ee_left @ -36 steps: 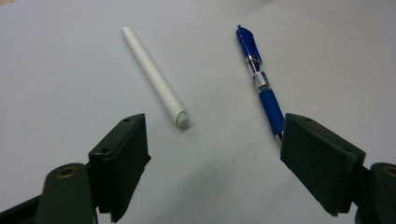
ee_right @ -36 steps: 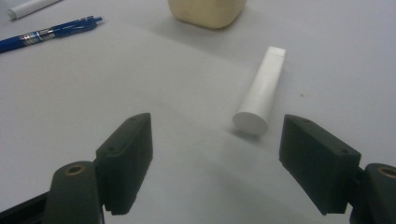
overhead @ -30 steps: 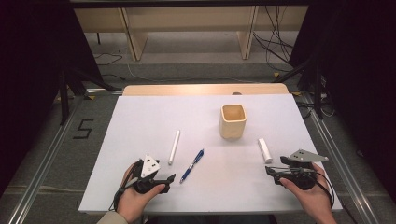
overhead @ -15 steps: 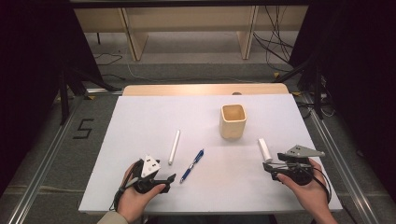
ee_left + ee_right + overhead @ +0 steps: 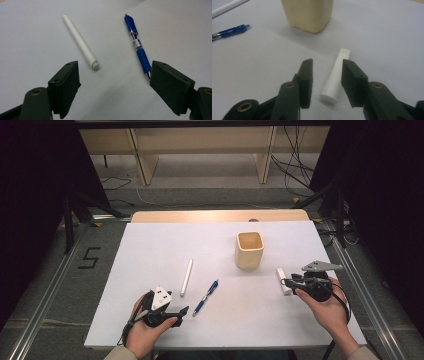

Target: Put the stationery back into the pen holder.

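- My right gripper (image 5: 325,72) is the busy one: its jaws have just been closing and now stand narrow around the short white plastic tube with a flared cap end (image 5: 335,79), which lies flat on the table between them. There's a visible gap on the left side, and the right pad looks just beside it or barely brushing it, so I'd say it isn't pinched yet.
- In the high view that white tube (image 5: 283,281) sits at about 4 o'clock from the tan squarish wooden cup (image 5: 249,249), near it but apart.
- To do this grab well, I reckon: centre the tube between the pads first, keep the jaws low to the white table top (image 5: 160,245), and squeeze on the straight body, not the flared cap. Otherwise it might roll or pivot out.
- My left gripper (image 5: 113,82) has its jaws spread wide with nothing in them, hovering low over the table.
- Ahead of it: the long thin white stick (image 5: 80,42) at about 11 o'clock and the blue click pen with a clear barrel (image 5: 137,46) at about 1 o'clock, lying apart from each other.
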Demonstrator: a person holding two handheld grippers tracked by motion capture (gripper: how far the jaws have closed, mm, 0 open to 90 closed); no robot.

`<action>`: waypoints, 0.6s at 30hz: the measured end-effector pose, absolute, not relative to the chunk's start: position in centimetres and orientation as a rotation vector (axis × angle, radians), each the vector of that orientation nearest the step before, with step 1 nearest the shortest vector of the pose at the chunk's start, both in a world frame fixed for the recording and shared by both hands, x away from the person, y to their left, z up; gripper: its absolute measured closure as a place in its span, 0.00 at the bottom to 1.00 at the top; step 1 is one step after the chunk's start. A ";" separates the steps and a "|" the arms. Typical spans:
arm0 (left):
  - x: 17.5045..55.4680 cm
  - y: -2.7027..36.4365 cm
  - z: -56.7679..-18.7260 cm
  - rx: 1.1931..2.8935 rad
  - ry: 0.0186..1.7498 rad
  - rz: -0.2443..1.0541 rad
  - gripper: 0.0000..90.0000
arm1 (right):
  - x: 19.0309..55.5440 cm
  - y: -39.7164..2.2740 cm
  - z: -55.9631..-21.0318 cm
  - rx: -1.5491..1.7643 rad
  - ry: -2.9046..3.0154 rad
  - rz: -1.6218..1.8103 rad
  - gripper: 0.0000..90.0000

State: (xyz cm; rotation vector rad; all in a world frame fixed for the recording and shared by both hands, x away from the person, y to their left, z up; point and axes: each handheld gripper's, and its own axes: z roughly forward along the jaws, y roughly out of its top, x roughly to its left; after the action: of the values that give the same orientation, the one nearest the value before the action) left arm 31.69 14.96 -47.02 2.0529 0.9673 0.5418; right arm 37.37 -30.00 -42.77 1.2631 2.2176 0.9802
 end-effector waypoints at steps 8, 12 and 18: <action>31.7 14.9 -47.1 2.053 0.970 0.537 0.26 | 41.0 -29.8 -42.5 1.253 2.315 0.940 0.98; 31.7 14.8 -47.1 2.061 0.967 0.535 0.26 | 43.3 -29.3 -42.7 1.263 2.356 0.891 1.00; 31.8 15.0 -47.1 2.063 0.964 0.535 0.26 | 45.9 -28.4 -43.4 1.294 2.434 0.800 1.00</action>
State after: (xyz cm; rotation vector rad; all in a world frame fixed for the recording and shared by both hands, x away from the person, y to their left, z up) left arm 31.76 14.98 -47.11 2.0627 0.9641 0.5348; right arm 45.88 -28.45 -43.41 1.2937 2.4342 0.8003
